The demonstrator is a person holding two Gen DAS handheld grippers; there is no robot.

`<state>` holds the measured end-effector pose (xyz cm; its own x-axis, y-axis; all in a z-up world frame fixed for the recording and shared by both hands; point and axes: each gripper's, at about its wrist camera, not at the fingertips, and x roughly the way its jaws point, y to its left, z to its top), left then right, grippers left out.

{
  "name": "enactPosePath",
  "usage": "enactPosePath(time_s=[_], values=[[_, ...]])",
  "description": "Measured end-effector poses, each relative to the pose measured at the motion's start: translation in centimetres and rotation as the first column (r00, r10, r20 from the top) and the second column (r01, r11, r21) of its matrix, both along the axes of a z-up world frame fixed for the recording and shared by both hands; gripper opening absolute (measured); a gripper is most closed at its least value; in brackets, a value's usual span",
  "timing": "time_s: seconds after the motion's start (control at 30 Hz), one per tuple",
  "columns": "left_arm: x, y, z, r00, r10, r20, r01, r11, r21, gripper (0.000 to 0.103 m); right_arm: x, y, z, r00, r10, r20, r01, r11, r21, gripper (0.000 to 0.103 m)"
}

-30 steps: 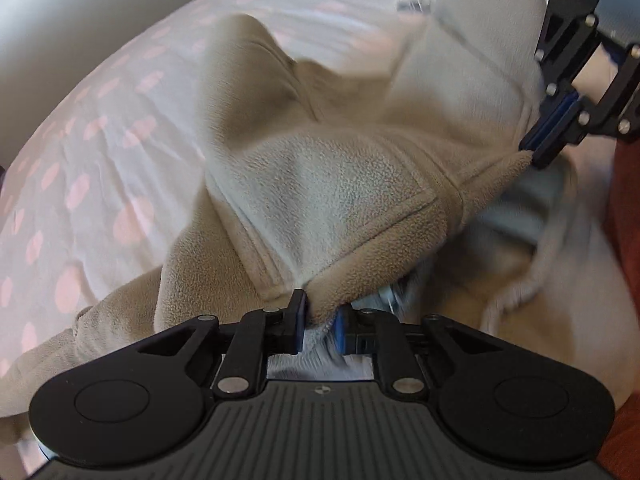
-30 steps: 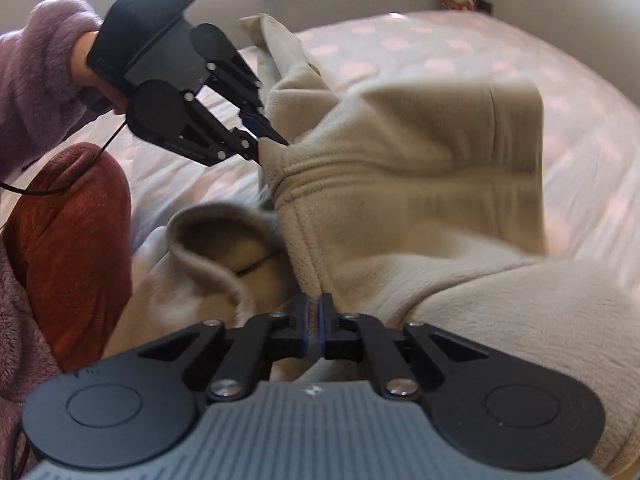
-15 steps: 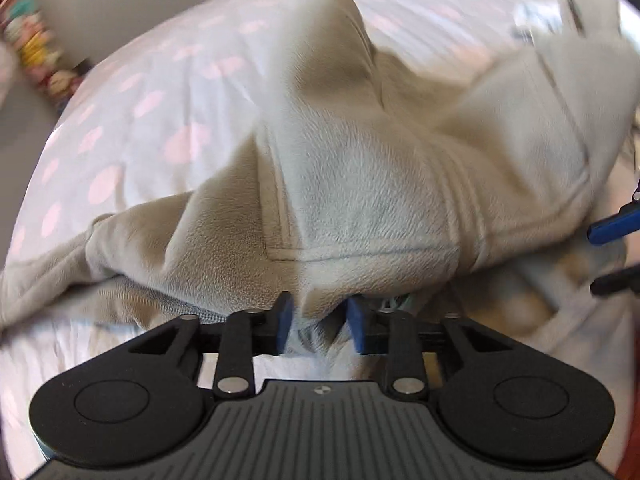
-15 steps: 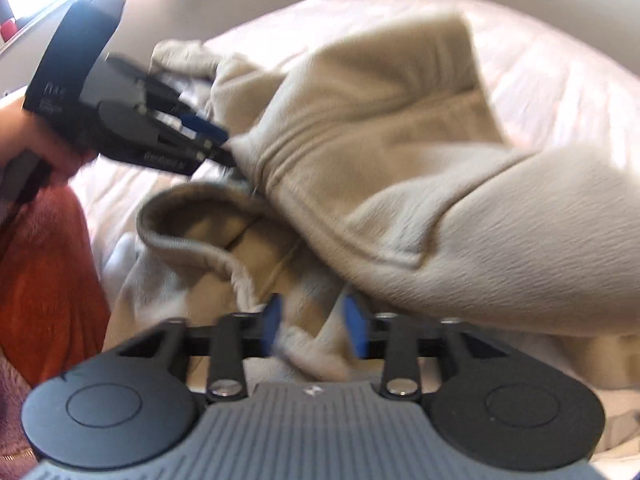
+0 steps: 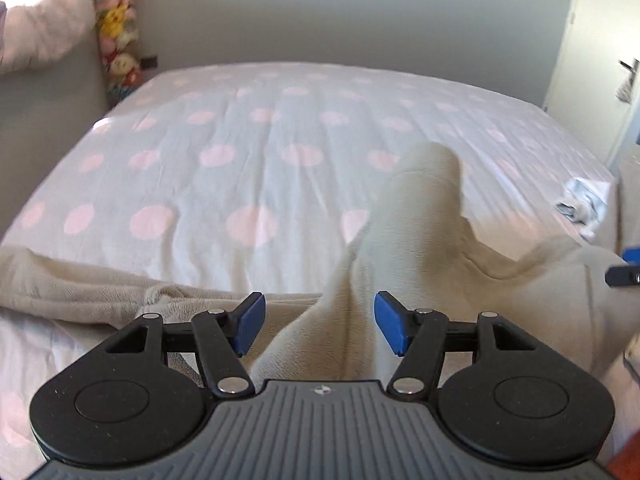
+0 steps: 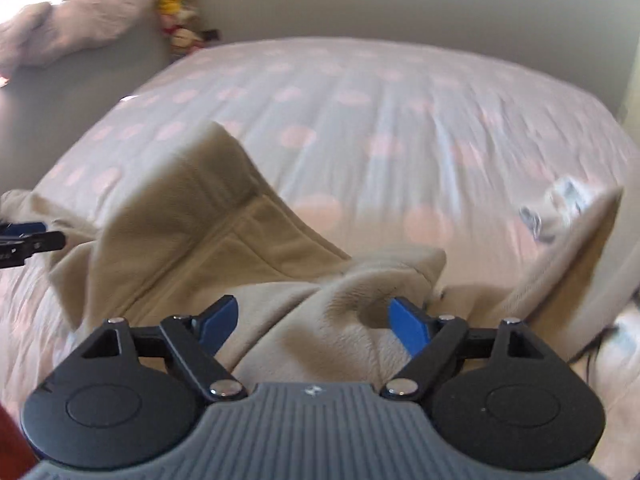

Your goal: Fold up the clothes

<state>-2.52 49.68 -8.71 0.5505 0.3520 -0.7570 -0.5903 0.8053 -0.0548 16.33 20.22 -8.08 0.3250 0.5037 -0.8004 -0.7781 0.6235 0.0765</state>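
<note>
Fleece [image 5: 416, 240], beige and rumpled, lies on the near part of a bed [image 5: 256, 152] with a pale cover dotted pink; no brand, label or writing can be read anywhere, only a small round emblem on each gripper's grey body. Left gripper [image 5: 319, 328] hangs over the fleece with its jaws opening: a raised ridge of the cloth runs up between the blue pads [image 5: 250, 326] without touching either. Right gripper [image 6: 313, 326] is likewise opening, a puckered fold of the fleece between its pads [image 6: 408, 326] but loose of them. From the fleece, a seamed flap [image 6: 208, 216] stands up toward the left. Beyond the fleece to the right, at the bed's edge, lies a small crumpled grey-and-white item [image 5: 582, 204]. Stuffed toys [image 5: 118, 28] are stacked at the bed's far left corner.
</note>
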Motion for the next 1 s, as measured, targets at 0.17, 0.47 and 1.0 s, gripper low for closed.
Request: enactPosePath(time_s=[0.17, 0.47, 1.0], values=[[0.0, -0.5, -3.8, 0.987, -0.03, -0.159, 0.025, 0.999, -0.032, 0.062, 1.1, -0.2, -4.4, 0.993, -0.042, -0.113, 0.032, 0.996, -0.085, 0.086], [-1.2, -2.7, -5.1, 0.976, -0.07, -0.204, 0.072, 0.997, 0.004, 0.028, -0.7, -2.0, -8.1, 0.979, 0.006, -0.203, -0.023, 0.996, -0.085, 0.021], [-7.7, -3.9, 0.2, 0.986, -0.077, -0.15, 0.067, 0.995, -0.071, 0.01, -0.5, -8.4, -3.3, 0.971, 0.045, -0.234, -0.035, 0.998, 0.048, 0.01]])
